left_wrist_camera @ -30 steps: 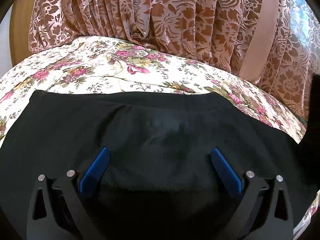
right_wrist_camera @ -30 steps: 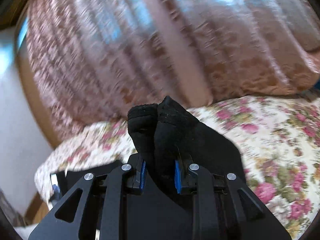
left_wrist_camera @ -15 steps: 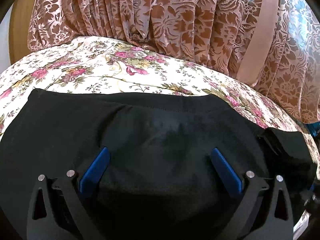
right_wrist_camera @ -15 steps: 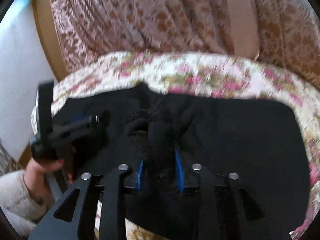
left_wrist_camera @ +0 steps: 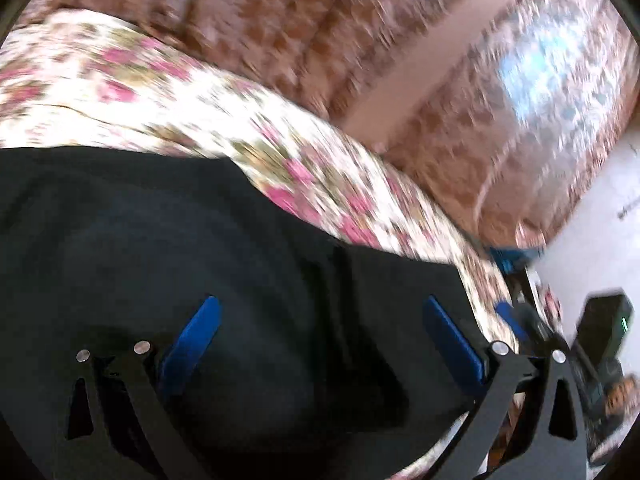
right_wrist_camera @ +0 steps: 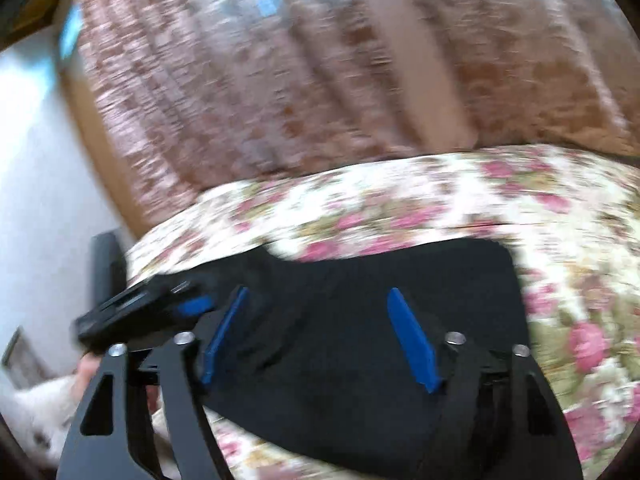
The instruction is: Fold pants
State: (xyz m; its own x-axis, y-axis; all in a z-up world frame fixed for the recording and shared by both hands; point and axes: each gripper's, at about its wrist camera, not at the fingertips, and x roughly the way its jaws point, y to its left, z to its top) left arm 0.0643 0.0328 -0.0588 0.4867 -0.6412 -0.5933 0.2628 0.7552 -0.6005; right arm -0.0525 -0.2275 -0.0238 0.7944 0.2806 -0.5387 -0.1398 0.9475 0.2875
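Note:
The black pants (left_wrist_camera: 200, 260) lie folded flat on the floral bedspread (left_wrist_camera: 160, 92). They also show in the right wrist view (right_wrist_camera: 360, 292). My left gripper (left_wrist_camera: 320, 320) is open and empty, its blue pads wide apart just over the pants. My right gripper (right_wrist_camera: 320, 320) is open and empty over the folded pants, with nothing between its blue pads. The left gripper (right_wrist_camera: 152, 308) shows at the left of the right wrist view, by the pants' left edge. The right gripper's blue pad tip (left_wrist_camera: 508, 316) shows at the pants' right edge. Both views are motion-blurred.
A brown patterned curtain (left_wrist_camera: 360, 40) hangs behind the bed; it also shows in the right wrist view (right_wrist_camera: 320, 80). A white wall (right_wrist_camera: 32, 180) is at the left. The bed edge and dark objects (left_wrist_camera: 600, 328) lie at the right. The person's hand and pale sleeve (right_wrist_camera: 60, 392) are at lower left.
My right gripper has let go of the black pant fabric and opened, leaving it laid over the pants. My left gripper has swung to the right, still open.

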